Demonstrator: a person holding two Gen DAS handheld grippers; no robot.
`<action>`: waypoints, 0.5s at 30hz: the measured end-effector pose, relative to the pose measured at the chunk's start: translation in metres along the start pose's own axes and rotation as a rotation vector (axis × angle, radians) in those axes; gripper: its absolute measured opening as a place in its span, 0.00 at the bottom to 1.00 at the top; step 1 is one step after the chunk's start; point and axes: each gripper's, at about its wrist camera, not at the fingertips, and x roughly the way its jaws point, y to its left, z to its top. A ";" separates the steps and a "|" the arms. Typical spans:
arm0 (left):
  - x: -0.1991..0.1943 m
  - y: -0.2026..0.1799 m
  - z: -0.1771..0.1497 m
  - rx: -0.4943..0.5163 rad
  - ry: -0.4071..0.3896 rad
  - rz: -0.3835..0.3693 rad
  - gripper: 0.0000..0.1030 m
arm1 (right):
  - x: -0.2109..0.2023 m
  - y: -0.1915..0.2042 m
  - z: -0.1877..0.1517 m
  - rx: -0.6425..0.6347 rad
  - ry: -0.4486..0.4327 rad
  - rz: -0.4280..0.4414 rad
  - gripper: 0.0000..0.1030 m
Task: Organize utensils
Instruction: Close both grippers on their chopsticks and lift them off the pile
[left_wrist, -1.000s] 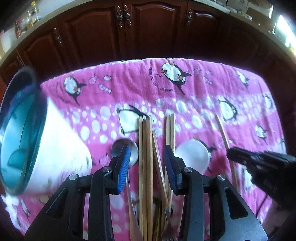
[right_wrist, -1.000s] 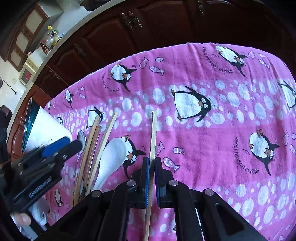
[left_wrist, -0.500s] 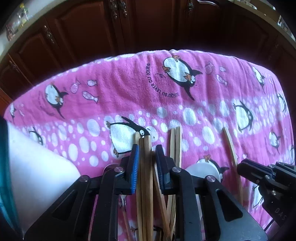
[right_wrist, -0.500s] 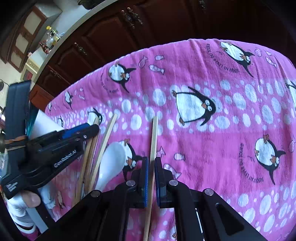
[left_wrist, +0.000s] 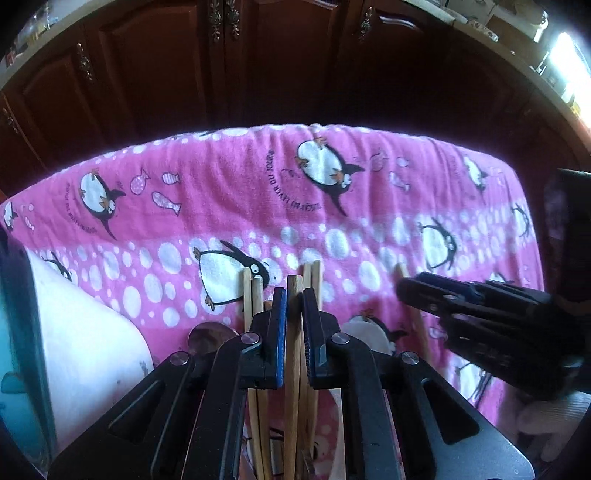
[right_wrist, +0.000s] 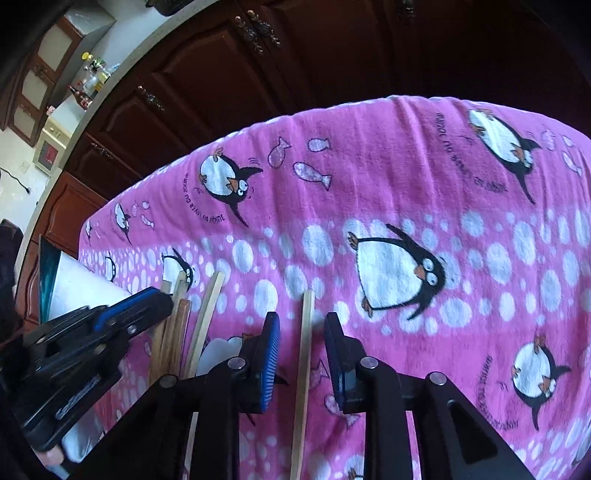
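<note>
Several wooden chopsticks lie in a loose bundle on the pink penguin towel (left_wrist: 229, 192). My left gripper (left_wrist: 294, 300) is closing, and its pads press on one chopstick (left_wrist: 293, 291) of that bundle. A metal spoon (left_wrist: 207, 334) lies to its left and a white ceramic spoon (left_wrist: 364, 330) to its right. My right gripper (right_wrist: 302, 320) is opening; a lone chopstick (right_wrist: 307, 325) lies on the towel between its pads, touching neither. The left gripper (right_wrist: 157, 301) shows at the left of the right wrist view, over the bundle (right_wrist: 177, 325).
A white container (left_wrist: 92, 350) with a teal inside lies tipped at the left edge, close to the bundle. The right gripper (left_wrist: 436, 299) hides part of the lone chopstick (left_wrist: 400, 271). Dark wooden cabinets (left_wrist: 229, 74) stand beyond the towel's far edge.
The left gripper's jaws have come together from wide apart onto one chopstick of the bundle. The right gripper's jaws, earlier shut on the lone chopstick, have parted from it.
</note>
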 end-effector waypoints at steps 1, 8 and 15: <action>-0.003 0.000 -0.001 -0.001 -0.005 -0.004 0.07 | 0.003 0.002 0.001 -0.008 0.004 -0.008 0.22; -0.033 -0.006 -0.018 -0.003 -0.044 -0.030 0.07 | 0.016 0.018 0.003 -0.091 0.003 -0.088 0.08; -0.067 0.006 -0.040 -0.009 -0.081 -0.072 0.07 | -0.013 0.020 -0.012 -0.092 -0.054 -0.029 0.06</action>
